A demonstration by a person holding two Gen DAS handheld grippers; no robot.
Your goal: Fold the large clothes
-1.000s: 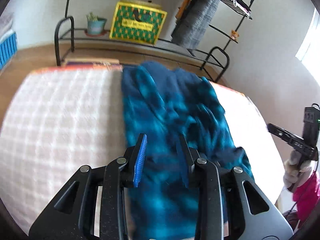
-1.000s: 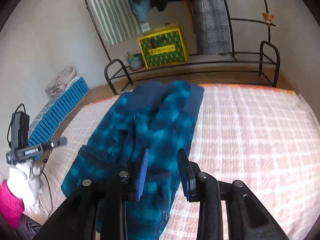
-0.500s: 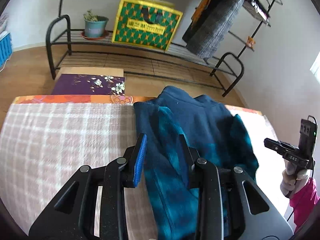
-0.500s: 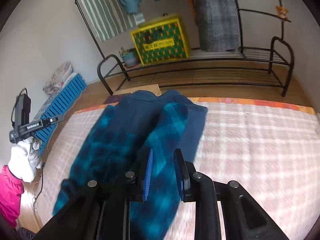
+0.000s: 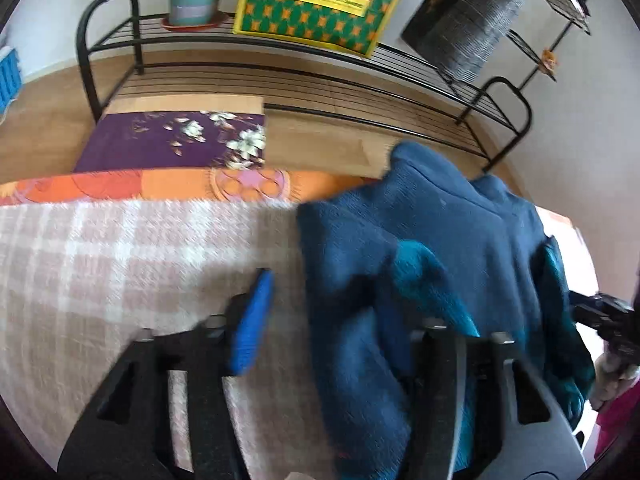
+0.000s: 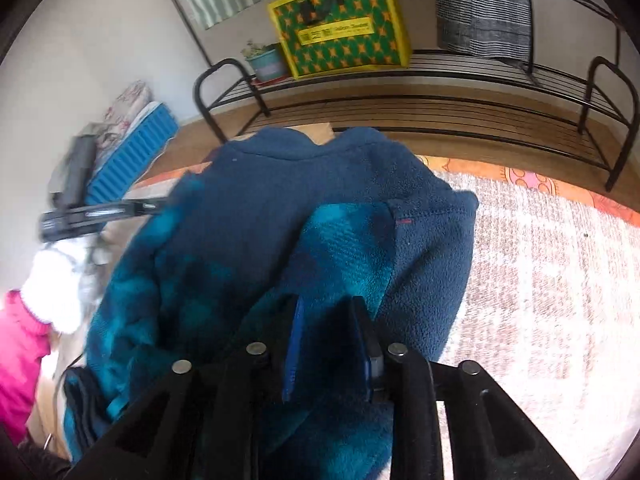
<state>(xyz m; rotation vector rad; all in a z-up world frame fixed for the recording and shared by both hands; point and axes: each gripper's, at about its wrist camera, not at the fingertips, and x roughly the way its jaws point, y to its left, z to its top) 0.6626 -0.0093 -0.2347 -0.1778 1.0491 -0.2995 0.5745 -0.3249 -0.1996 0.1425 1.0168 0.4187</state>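
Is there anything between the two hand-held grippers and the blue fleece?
Nothing visible. The left hand-held gripper, jaws opening, already has the fleece between its fingers. The right hand-held gripper, also opening, sits directly over the fleece on the checked blanket.

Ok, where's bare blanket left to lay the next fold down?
Left wrist view: the plaid blanket is bare from the fleece jacket across to the orange border. Right wrist view: bare plaid on the jacket's other side. The jacket's middle, under both opening grippers, is bunched.
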